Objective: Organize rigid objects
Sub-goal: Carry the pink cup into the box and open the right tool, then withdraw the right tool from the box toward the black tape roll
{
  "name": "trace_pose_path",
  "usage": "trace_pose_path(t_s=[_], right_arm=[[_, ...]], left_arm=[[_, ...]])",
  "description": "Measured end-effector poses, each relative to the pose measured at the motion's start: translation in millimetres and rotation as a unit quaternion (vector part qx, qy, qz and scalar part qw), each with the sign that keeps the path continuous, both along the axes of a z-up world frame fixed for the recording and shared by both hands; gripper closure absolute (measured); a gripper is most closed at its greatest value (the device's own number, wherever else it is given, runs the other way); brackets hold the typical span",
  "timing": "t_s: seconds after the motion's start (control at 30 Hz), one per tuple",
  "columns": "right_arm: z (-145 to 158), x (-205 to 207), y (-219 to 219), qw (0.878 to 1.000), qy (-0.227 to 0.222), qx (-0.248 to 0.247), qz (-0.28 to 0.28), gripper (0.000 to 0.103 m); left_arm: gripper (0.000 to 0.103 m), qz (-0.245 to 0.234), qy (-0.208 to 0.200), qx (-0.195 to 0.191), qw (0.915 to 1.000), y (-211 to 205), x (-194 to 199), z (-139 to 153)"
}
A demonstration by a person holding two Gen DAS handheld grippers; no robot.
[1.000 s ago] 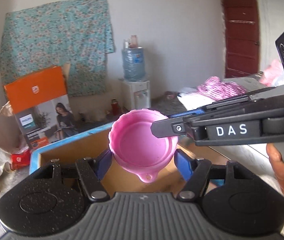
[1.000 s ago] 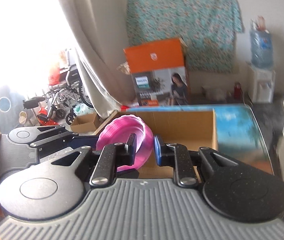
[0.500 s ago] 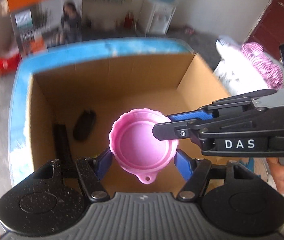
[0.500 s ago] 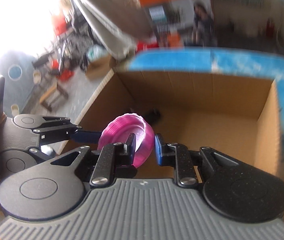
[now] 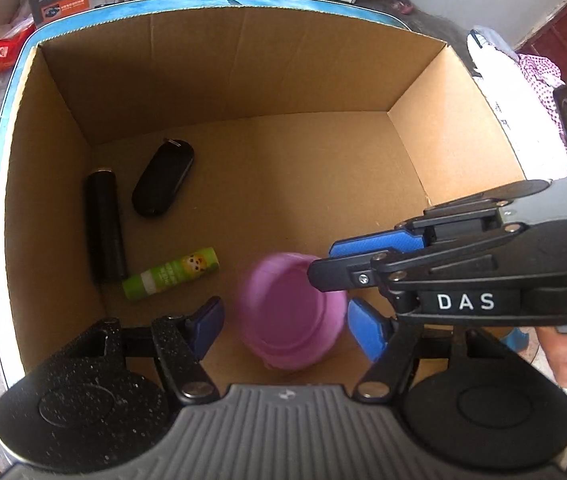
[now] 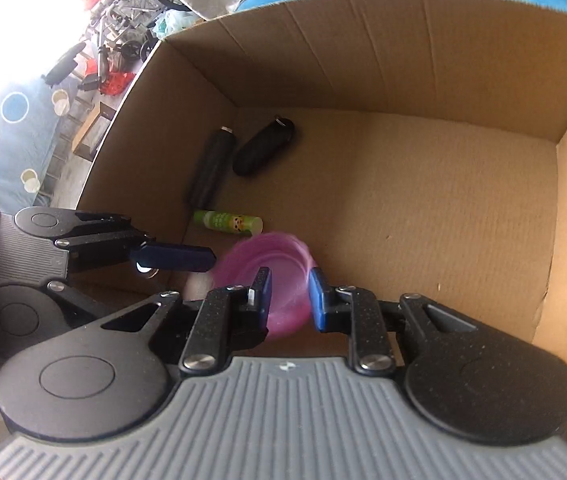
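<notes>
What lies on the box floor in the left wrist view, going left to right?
Black cylinder → black oval case → green glue stick → pink bowl, blurred, with the right gripper at its rim.

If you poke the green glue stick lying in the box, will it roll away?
Probably. The green glue stick is round and lies on its side on the flat cardboard box floor. It looks stiff, and the black tube beside it might stop it.

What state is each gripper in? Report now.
Left gripper: open, pink bowl loose between its fingers.
Right gripper: around the bowl's rim; grip cannot be told.
</notes>
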State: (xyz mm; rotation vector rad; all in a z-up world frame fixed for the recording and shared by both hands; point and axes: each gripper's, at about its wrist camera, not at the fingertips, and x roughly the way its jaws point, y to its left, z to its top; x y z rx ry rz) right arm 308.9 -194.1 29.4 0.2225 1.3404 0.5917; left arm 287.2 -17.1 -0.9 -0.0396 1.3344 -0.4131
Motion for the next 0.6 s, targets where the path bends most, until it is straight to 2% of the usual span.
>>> trace_pose_path(t_s=[0.13,0.33,0.6], right_arm=[[1.0,1.0,-4.1,1.000,-0.002,0.011,-0.011,0.082],[30.0,-15.9,-25.0,0.995,-0.057,0.068,-0.044,0.080],[86.4,-87.8,-84.5,0.972,-0.157,0.139,-0.103,0.074]], left_arm=[[0.031,0.008,-0.014,-0.001,0.9999,2.2,-2.2,6.8],[0.027,0.015,-0.082,-0.002,0.9965,5.3,-21.2,39.6],[0.023,0.003,-0.183,0.000,0.9831,7.1,-76.4,91.0]])
